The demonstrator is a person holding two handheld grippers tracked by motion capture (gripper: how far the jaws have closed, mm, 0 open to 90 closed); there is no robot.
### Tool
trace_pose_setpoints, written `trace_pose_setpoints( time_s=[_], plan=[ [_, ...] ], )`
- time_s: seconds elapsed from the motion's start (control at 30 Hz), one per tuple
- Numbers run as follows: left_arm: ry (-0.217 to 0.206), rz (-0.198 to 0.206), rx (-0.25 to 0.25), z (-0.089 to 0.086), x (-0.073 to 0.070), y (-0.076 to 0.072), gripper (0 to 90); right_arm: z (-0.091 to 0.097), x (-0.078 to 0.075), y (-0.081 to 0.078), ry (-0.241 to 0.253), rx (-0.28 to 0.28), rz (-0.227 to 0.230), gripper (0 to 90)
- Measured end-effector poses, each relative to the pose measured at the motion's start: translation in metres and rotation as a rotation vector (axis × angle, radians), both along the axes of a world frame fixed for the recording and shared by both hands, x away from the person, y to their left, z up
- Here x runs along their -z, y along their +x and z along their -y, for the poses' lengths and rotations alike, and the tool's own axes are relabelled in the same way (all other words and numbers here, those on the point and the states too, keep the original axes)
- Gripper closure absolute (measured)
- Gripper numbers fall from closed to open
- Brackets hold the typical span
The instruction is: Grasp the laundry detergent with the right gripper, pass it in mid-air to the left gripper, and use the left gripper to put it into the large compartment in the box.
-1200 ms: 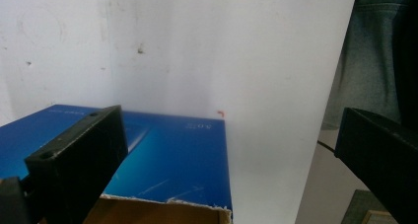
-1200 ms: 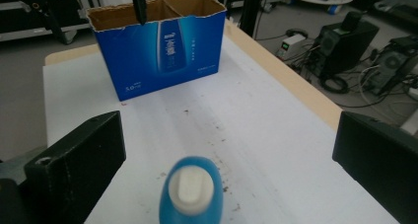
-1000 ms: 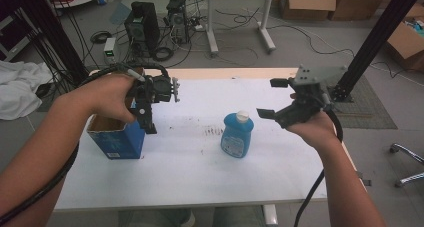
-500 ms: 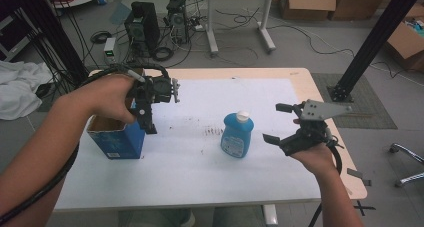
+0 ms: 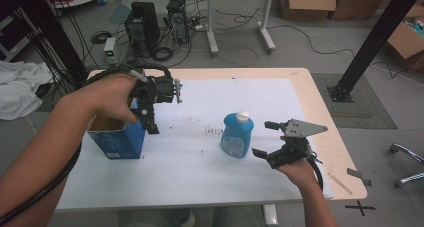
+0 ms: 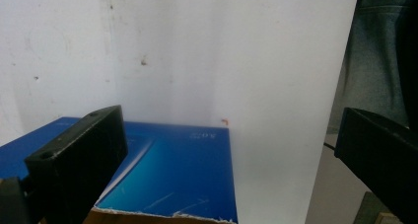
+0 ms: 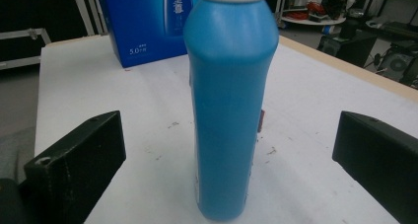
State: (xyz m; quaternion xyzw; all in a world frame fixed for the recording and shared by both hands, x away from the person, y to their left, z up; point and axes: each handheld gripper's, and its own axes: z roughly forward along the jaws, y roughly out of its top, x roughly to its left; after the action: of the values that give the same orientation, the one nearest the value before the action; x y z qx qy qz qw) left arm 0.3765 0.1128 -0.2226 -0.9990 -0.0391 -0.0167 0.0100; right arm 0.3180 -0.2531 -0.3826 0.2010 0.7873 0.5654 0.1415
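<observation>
On the white desk [image 5: 200, 172] stand an open blue carton [image 5: 117, 139], whose side reads "5.0" beside small print too fine to make out in the right gripper view, and an upright blue bottle [image 5: 237, 135] with a white cap. The left gripper [image 5: 150, 118] points steeply down over the carton's right edge, fingers spread, gripping nothing. The right gripper [image 5: 269, 139] is held low, level, just right of the bottle, fingers spread wide and apart from it.
</observation>
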Motion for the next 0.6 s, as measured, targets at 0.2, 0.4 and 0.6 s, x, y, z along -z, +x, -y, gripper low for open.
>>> trace_pose_setpoints(
  time_s=[0.2, 0.4, 0.6],
  plan=[
    [0.004, -0.003, 0.001, 0.0, -0.001, -0.001, 0.1, -0.013, 0.018, 0.008, -0.01, -0.003, -0.023, 0.0],
    [0.001, -0.001, -0.004, -0.001, 0.0, -0.002, 0.1, -0.022, 0.028, 0.014, -0.002, 0.001, -0.034, 0.0],
    [-0.002, 0.001, -0.005, -0.003, -0.001, -0.004, 0.1, -0.032, 0.039, 0.02, -0.01, 0.015, -0.045, 0.0]
  ],
)
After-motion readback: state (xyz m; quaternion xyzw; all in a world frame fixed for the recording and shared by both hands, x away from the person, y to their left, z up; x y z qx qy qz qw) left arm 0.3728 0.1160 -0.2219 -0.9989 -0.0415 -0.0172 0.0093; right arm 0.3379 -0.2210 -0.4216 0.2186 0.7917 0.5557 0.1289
